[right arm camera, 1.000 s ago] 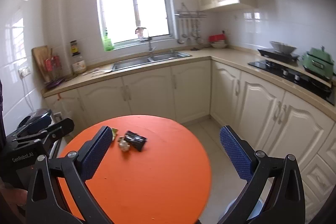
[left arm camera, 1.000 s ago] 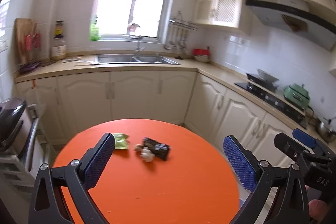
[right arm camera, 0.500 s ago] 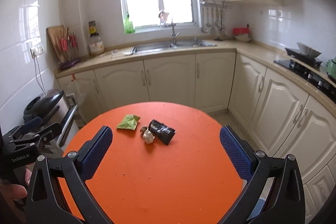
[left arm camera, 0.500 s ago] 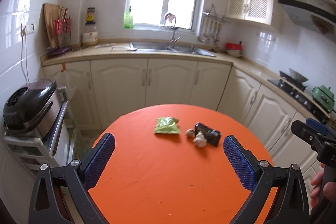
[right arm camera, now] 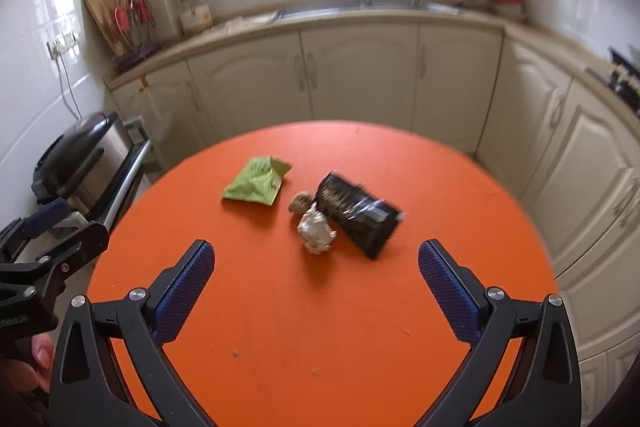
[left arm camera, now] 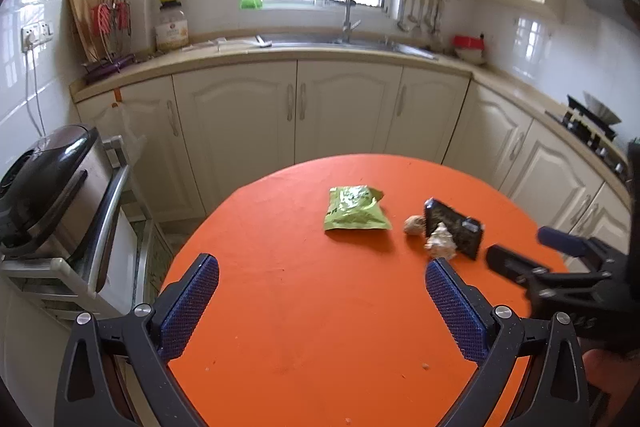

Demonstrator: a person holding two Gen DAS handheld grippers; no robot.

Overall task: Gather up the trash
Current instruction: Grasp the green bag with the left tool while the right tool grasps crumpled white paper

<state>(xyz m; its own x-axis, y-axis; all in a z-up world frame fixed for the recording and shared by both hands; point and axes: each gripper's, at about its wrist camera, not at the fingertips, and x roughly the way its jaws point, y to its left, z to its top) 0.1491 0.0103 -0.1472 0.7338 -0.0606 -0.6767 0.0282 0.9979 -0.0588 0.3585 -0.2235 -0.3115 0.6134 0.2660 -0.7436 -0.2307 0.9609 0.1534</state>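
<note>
Both pairs of blue-padded fingers stand wide apart and hold nothing above the round orange bench (left arm camera: 320, 327). Between the right gripper (right arm camera: 316, 279) fingers, just ahead of their tips, lies a crumpled white paper ball (right arm camera: 316, 231); it touches a small brownish lump (right arm camera: 301, 202) behind it and a black wrapper (right arm camera: 356, 215) on its right side, which lies slanted on the bench. Left of the paper ball, and apart from that cluster, a flat green packet (right arm camera: 256, 183) lies on the bench, beyond the tip of this gripper's left finger.

From the left gripper (left arm camera: 322, 295), the green packet (left arm camera: 354, 209) lies ahead between the fingers, well beyond their tips. The paper ball (left arm camera: 440, 247) sits just past the tip of its right finger, with the black wrapper (left arm camera: 454, 229) and the lump (left arm camera: 414, 225) against it. The right gripper's black frame shows at the right edge of this view, near the wrapper.
</note>
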